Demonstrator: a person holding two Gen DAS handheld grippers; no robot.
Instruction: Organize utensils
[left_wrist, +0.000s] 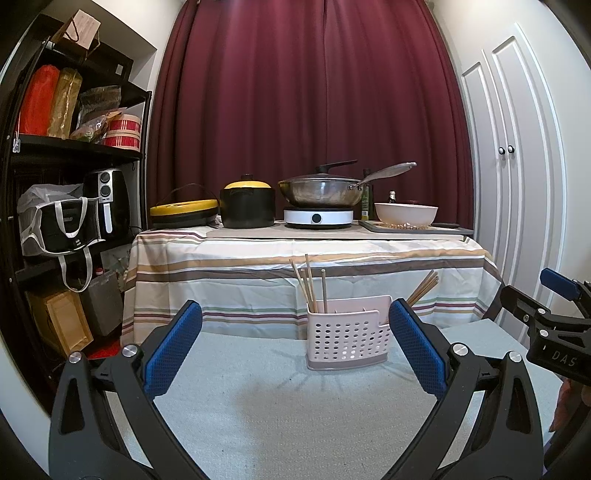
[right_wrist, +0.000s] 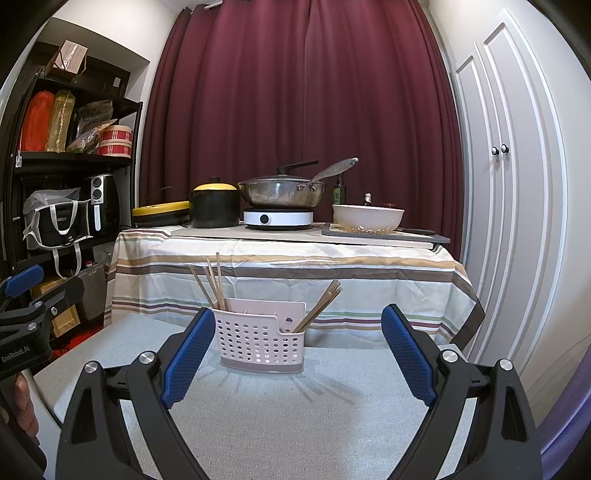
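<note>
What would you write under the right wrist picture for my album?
Open right gripper faces a pink basket of chopsticks on a gray table.
</note>
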